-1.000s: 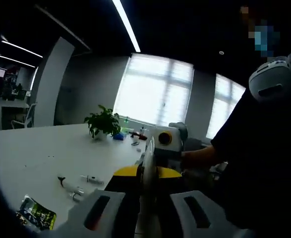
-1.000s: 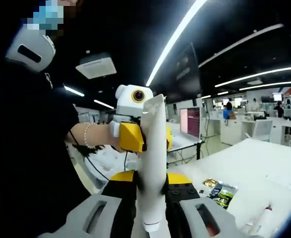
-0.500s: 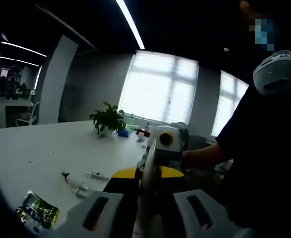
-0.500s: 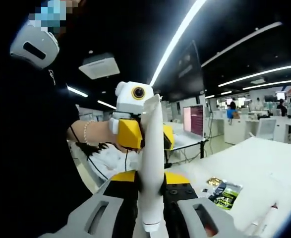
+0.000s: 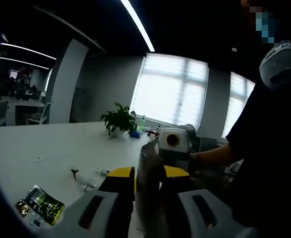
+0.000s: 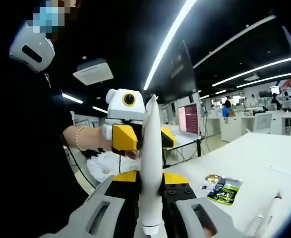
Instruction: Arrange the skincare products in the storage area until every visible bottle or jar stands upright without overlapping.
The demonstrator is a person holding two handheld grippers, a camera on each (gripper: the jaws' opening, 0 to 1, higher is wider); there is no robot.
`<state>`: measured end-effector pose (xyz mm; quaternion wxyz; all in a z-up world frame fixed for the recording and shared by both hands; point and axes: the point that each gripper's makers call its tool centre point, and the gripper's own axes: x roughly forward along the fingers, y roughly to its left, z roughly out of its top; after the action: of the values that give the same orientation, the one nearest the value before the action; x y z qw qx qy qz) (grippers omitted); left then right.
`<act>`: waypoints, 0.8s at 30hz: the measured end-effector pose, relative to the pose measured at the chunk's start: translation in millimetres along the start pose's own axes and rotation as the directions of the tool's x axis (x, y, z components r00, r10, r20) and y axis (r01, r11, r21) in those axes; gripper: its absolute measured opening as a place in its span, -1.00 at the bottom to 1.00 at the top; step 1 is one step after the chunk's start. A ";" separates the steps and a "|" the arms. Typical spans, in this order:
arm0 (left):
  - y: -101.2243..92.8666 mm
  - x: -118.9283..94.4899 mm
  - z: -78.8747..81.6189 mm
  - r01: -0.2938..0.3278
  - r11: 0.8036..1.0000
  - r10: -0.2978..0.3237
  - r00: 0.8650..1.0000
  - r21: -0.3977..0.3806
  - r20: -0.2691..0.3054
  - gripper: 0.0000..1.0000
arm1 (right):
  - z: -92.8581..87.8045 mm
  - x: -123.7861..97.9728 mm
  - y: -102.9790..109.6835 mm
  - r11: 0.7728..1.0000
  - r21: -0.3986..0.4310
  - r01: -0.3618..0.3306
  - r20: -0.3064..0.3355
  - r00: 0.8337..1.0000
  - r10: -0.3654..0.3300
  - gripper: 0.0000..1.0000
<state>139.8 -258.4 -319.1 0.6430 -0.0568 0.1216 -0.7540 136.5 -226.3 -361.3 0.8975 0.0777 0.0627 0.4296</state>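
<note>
A white squeeze tube (image 6: 151, 163) stands between the jaws of my right gripper (image 6: 150, 201), cap end low and flat crimped end up. My right gripper is shut on it. The tube's upper end reaches my left gripper (image 6: 135, 136), whose yellow jaw parts sit on either side of it. In the left gripper view the same tube (image 5: 147, 171) rises between the jaws of my left gripper (image 5: 147, 191), which is shut on it, with my right gripper (image 5: 174, 144) just beyond. Both grippers hold the tube in the air, off the white table (image 5: 46, 153).
On the table lie a green sachet (image 5: 38, 206) (image 6: 224, 191), two small tubes (image 5: 86, 181) and another white tube (image 6: 266, 218). A potted plant (image 5: 119, 119) and small bottles stand at the far end. A person in dark clothes stands close, hands on both grippers.
Both views have drifted a little. The tube stays gripped at both ends; it shows a wider face in the left gripper view and a narrower edge in the right gripper view.
</note>
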 end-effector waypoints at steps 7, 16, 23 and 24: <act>12.1 -4.7 -13.6 -0.064 0.998 0.064 0.998 -0.012 0.000 -0.31 | -6.2 -1.4 -8.1 1.000 -0.002 0.018 -0.008 1.000 -0.018 -0.91; 25.7 -10.2 -29.3 -0.126 0.992 0.126 0.992 -0.017 -0.014 0.01 | -14.3 -2.4 -19.6 0.999 0.017 0.032 0.002 0.999 -0.032 -0.92; 32.5 -12.8 -39.4 -0.172 0.985 0.171 0.985 -0.023 -0.025 0.22 | -17.9 -1.3 -26.1 0.999 0.028 0.033 0.006 0.999 -0.034 -0.92; 33.4 -13.1 -40.6 -0.178 0.984 0.177 0.984 -0.021 -0.027 0.24 | -18.4 -1.1 -27.1 0.999 0.030 0.033 0.007 0.999 -0.034 -0.92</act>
<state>164.1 -245.8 -365.9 0.7053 -0.0437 0.1431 -0.6930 153.2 -242.3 -384.5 0.9035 0.0916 0.0671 0.4133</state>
